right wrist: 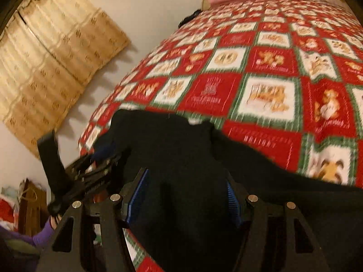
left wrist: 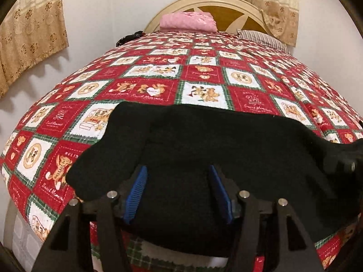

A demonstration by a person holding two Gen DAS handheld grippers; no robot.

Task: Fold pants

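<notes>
Black pants [left wrist: 204, 136] lie folded in a long band across the near end of a red teddy-bear quilt [left wrist: 204, 74]. My left gripper [left wrist: 177, 170] hovers over their near left part, open, its blue pads [left wrist: 136, 192] wide apart with black cloth lying between them, not pinched. In the right wrist view the pants [right wrist: 170, 140] run from the bed's left edge toward the lower right. My right gripper [right wrist: 187, 179] is open over them, cloth between its pads. The left gripper [right wrist: 99, 156] shows at the pants' left end, and the right gripper [left wrist: 349, 161] shows at the far right edge.
A pink folded cloth [left wrist: 187, 21] and a striped pillow [left wrist: 261, 37] lie by the headboard [left wrist: 226, 11]. A dark item [left wrist: 129, 37] sits at the far left bed edge. A wall with gold curtains [left wrist: 31, 34] runs along the left. A purple sleeve [right wrist: 43, 233] shows low left.
</notes>
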